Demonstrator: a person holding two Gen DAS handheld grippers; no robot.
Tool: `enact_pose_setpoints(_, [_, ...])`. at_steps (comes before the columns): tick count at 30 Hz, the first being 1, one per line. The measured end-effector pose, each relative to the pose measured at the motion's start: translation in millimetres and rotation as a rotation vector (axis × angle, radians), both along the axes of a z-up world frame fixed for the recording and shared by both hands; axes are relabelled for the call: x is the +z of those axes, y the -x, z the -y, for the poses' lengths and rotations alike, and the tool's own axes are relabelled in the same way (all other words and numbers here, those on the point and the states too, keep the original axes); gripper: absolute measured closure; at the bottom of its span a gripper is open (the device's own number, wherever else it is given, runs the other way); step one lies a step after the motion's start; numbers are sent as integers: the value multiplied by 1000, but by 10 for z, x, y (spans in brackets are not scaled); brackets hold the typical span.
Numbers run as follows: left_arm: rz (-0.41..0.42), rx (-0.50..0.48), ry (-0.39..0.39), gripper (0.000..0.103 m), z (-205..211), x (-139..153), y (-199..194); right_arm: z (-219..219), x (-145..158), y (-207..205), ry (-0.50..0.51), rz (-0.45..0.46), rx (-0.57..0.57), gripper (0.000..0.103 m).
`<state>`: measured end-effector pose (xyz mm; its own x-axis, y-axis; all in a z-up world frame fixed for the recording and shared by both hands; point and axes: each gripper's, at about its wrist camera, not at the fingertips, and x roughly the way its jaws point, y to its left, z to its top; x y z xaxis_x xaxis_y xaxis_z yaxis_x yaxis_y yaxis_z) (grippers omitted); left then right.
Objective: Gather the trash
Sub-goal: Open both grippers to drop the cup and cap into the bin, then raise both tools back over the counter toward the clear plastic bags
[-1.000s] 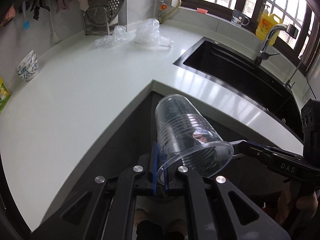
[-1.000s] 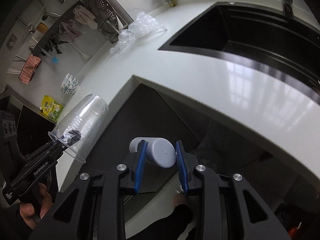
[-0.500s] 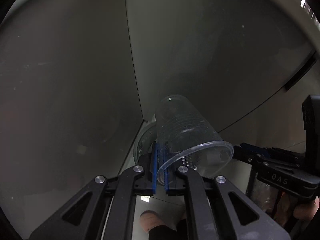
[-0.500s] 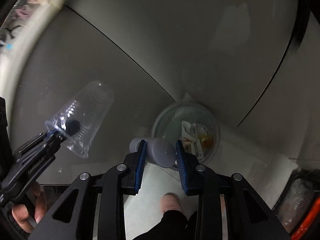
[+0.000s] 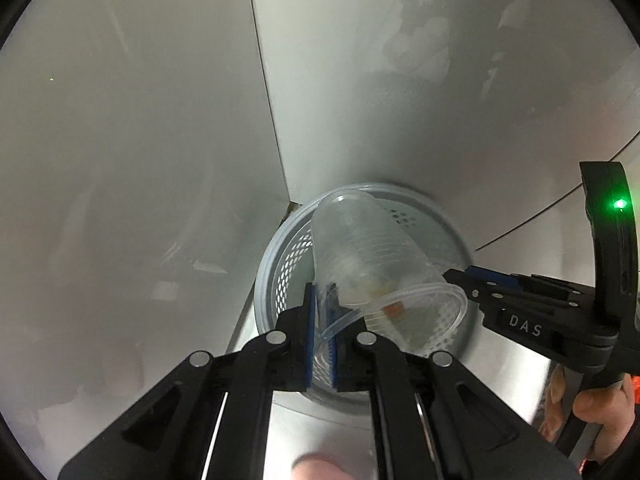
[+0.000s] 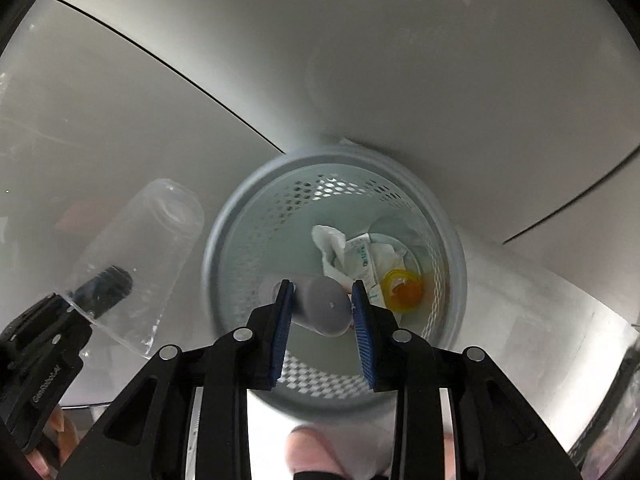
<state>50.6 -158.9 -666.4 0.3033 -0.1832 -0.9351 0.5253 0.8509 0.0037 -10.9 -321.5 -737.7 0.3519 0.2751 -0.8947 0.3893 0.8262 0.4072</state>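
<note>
My left gripper point(image 5: 323, 312) is shut on the rim of a clear plastic cup point(image 5: 372, 264), held tilted above a round grey perforated trash basket point(image 5: 280, 272). In the right wrist view the cup point(image 6: 148, 248) hangs left of the basket point(image 6: 248, 216). My right gripper point(image 6: 322, 306) is shut on a small grey bottle point(image 6: 324, 306) directly above the basket's opening. Crumpled white paper point(image 6: 340, 248) and a yellow-orange scrap point(image 6: 402, 286) lie inside the basket. The right gripper point(image 5: 472, 280) also shows in the left wrist view, beside the cup's rim.
Grey cabinet panels point(image 6: 360, 60) rise behind the basket, which stands in their corner. A light floor point(image 6: 540, 320) lies to the basket's right. A foot point(image 6: 332, 444) shows at the bottom edge.
Both grippers dropped from countertop height to just over the basket. The basket now fills the middle of both views. Cup and bottle stay gripped.
</note>
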Motion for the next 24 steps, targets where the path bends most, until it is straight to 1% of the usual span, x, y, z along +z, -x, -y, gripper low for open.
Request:
enact_pose_setpoints(1, [4, 6, -4, 95, -1, -54, 5, 6, -71, -7, 3, -4, -3, 74])
enact_pose_setpoints(3, [-6, 14, 15, 90, -27, -128, -10, 47, -153, 7, 0, -1, -17, 72])
enact_pose_setpoints(4, [-6, 18, 18, 86, -48, -148, -8, 66, -179, 14, -2, 2, -26, 72])
enact_pose_setpoints(5, [-1, 20, 13, 79, -58, -159, -12, 89, -194, 22, 0, 5, -33, 70])
enact_pose_setpoints(6, [6, 21, 7, 75, -65, -159, -22, 100, -203, 30, 1, 8, -35, 65])
enact_pose_setpoints(7, [14, 24, 4, 65, -80, -151, -25, 100, -203, 35, 1, 8, -37, 62])
enact_pose_setpoints(8, [22, 29, 5, 53, -99, -134, -29, 96, -194, 36, 5, 8, -37, 62])
enact_pose_setpoints(9, [32, 34, 8, 49, -91, -99, -24, 91, -179, 39, 10, 9, -36, 62])
enact_pose_setpoints(10, [42, 40, 14, 45, -102, -59, -26, 92, -160, 36, 10, 10, -36, 62])
enact_pose_setpoints(14, [47, 54, 10, 45, -141, 137, -107, 83, -6, 59, 2, 10, -35, 62])
enact_pose_setpoints(16, [45, 57, 4, 45, -129, 318, -81, 67, 148, 140, -2, -2, -41, 62])
enact_pose_setpoints(19, [38, 56, -2, 45, -120, 765, 34, 33, 500, 316, -12, -33, -44, 62])
enact_pose_setpoints(21, [42, 47, -9, 45, -146, 1186, 105, 7, 835, 475, -22, -58, -43, 62])
enact_pose_setpoints(22, [44, 44, -6, 45, -144, 1413, 149, -6, 1048, 566, -26, -71, -41, 62])
enact_pose_setpoints(24, [52, 41, 2, 45, -131, 1956, 256, -24, 1525, 746, -26, -90, -24, 62])
